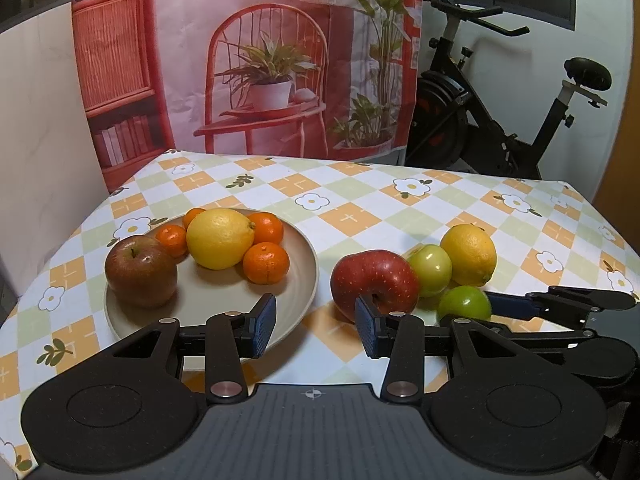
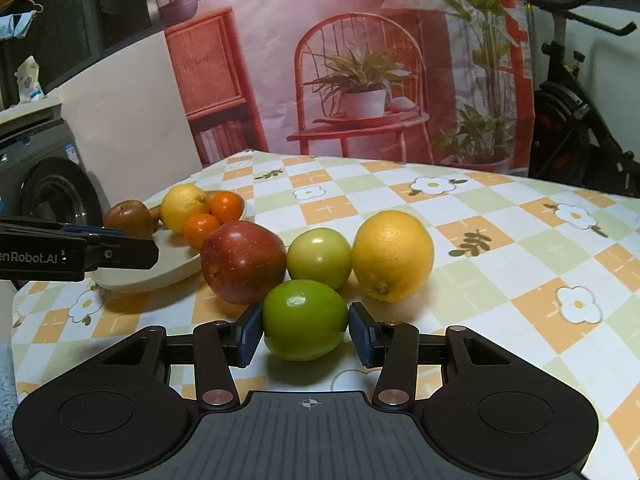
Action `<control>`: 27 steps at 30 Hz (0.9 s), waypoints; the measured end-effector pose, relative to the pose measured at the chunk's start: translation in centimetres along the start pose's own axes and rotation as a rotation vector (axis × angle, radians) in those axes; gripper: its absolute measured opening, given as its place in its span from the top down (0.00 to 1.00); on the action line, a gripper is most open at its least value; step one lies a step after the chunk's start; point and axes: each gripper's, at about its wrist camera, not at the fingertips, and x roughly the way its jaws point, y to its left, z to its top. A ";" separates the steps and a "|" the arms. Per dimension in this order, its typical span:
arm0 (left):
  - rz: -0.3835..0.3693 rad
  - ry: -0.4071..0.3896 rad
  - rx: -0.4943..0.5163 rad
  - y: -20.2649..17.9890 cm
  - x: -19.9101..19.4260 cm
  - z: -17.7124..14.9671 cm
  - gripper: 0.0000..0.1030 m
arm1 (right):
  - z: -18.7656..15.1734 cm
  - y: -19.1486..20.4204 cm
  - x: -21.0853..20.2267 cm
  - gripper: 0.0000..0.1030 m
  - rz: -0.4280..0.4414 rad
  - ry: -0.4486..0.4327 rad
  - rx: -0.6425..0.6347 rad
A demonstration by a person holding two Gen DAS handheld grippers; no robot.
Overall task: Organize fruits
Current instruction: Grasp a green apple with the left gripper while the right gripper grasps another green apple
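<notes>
On my right wrist view, a bright green apple [image 2: 305, 319], round, smooth and glossy with a small highlight near its top, sits on the desk [image 2: 500, 248], which is covered in a cloth of orange, pale green and white checks with white flowers. My right tongs [image 2: 306, 330] are spread around this green apple, one blue pad on each side of it; the left pad looks to be touching its skin, and the right pad stands just beside it with a thin gap, so the tongs bracket the fruit without clearly clamping it. Just behind the green apple lies a yellow-green apple [image 2: 319, 257], with a large red apple [image 2: 243, 261] touching it to the left and a yellow lemon [image 2: 393, 255] to the right. Further left of the green apple is a beige plate [image 2: 160, 272] carrying a second lemon [image 2: 185, 207], small oranges [image 2: 227, 206] and a brownish-red apple [image 2: 130, 218]. On my left wrist view, my left tongs [image 1: 315, 326] stand apart and hold nothing; they hover low over the desk to the left of the green apple [image 1: 464, 304], with the plate's near rim [image 1: 292, 312] behind one pad and the red apple [image 1: 374, 280] behind the other.
</notes>
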 end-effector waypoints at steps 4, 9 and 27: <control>-0.010 0.005 0.006 -0.2 0.0 0.0 0.55 | -0.2 -0.6 -1.5 0.58 -0.021 -0.022 0.006; -0.051 0.011 0.048 -1.1 0.3 0.5 0.55 | -0.2 -2.7 -2.9 0.58 -0.077 -0.031 -0.010; -0.235 0.068 0.413 -7.0 5.6 4.1 0.55 | -0.6 -7.8 -4.5 0.58 -0.145 -0.079 0.074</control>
